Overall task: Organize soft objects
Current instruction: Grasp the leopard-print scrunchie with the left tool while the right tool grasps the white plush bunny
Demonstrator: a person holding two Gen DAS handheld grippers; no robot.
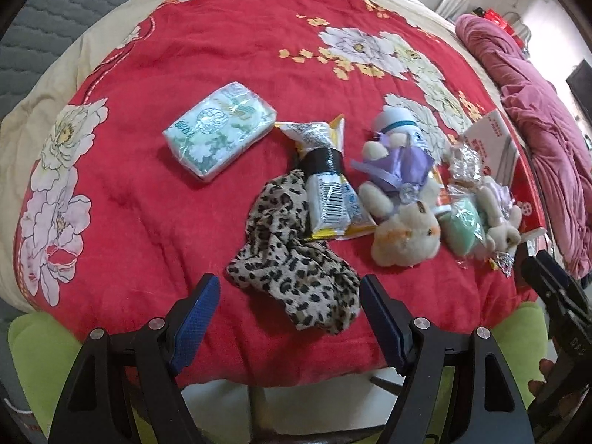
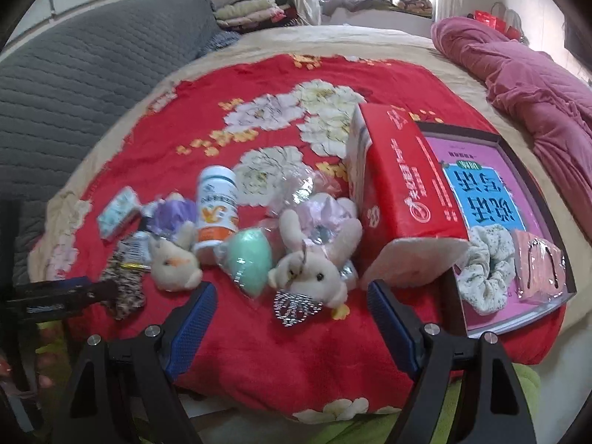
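My left gripper [image 1: 288,307] is open and empty just in front of a leopard-print cloth [image 1: 292,259] on the red floral blanket [image 1: 185,74]. My right gripper [image 2: 288,309] is open and empty in front of a plush rabbit in a pink dress [image 2: 314,259]. Beside the rabbit lie a mint green sponge in plastic [image 2: 249,259] and a second plush in purple [image 2: 174,255]. In the left wrist view that purple plush [image 1: 399,192] lies right of a taped snack packet [image 1: 329,185], with a tissue pack [image 1: 220,133] further left. A tray [image 2: 532,170] holds a floral scrunchie [image 2: 488,270] and a pink item [image 2: 540,266].
A red box [image 2: 399,192] lies tipped beside the tray. A white supplement bottle [image 2: 216,207] stands behind the plush toys. A pink quilt [image 2: 525,85] lies at the right and a grey quilted cover [image 2: 74,92] at the left. The blanket's front edge is just under both grippers.
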